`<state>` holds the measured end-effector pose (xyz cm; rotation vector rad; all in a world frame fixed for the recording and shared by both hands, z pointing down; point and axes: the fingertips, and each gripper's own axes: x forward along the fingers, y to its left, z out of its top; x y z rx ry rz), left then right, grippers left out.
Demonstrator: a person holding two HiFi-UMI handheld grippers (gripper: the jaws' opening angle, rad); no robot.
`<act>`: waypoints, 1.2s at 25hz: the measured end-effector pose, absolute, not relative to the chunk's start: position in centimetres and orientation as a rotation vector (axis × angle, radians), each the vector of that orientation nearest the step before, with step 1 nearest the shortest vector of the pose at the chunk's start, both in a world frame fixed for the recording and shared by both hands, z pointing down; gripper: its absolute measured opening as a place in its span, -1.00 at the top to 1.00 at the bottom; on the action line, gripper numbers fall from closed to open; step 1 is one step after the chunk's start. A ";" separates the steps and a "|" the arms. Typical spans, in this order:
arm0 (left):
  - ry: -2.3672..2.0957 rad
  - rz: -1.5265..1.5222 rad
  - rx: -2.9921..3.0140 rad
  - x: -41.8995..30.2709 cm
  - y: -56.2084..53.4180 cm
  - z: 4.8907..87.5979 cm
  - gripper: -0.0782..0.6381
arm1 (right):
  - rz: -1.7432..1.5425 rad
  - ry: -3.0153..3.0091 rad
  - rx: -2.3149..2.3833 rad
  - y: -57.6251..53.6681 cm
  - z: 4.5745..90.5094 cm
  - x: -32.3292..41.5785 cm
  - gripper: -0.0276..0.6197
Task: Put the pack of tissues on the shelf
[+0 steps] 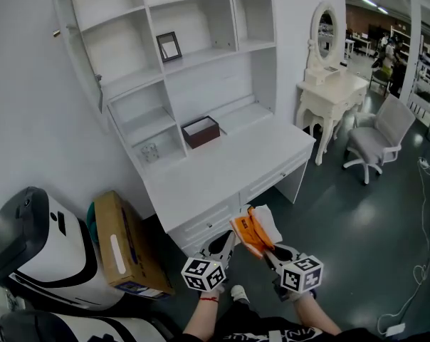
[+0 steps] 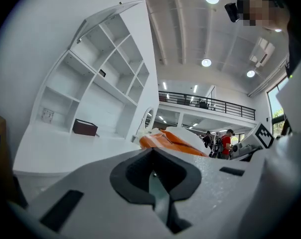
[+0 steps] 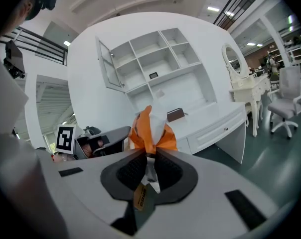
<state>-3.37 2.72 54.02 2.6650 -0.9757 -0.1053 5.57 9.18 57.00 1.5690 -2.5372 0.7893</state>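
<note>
Pack of tissues (image 1: 253, 231): likely light, soft, slick-wrapped; right gripper (image 3: 148, 154) pinches its gathered end, left gripper (image 2: 153, 152) sits closed, empty; a mid-body hold seems surer.

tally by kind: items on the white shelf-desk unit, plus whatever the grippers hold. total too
picture frame: 1
dark brown box: 1
small clear item: 1
pack of tissues, held in right gripper: 1
Total: 4

Grey left gripper (image 1: 229, 238), right gripper (image 1: 266, 254); black-and-white marker cubes (image 1: 203, 273); red wristband (image 1: 208, 299).
</note>
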 end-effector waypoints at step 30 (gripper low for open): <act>-1.101 -0.109 2.671 -5.8 -28.0 48.9 0.77 | 0.412 -2.599 1.351 -25.4 49.9 2.9 0.80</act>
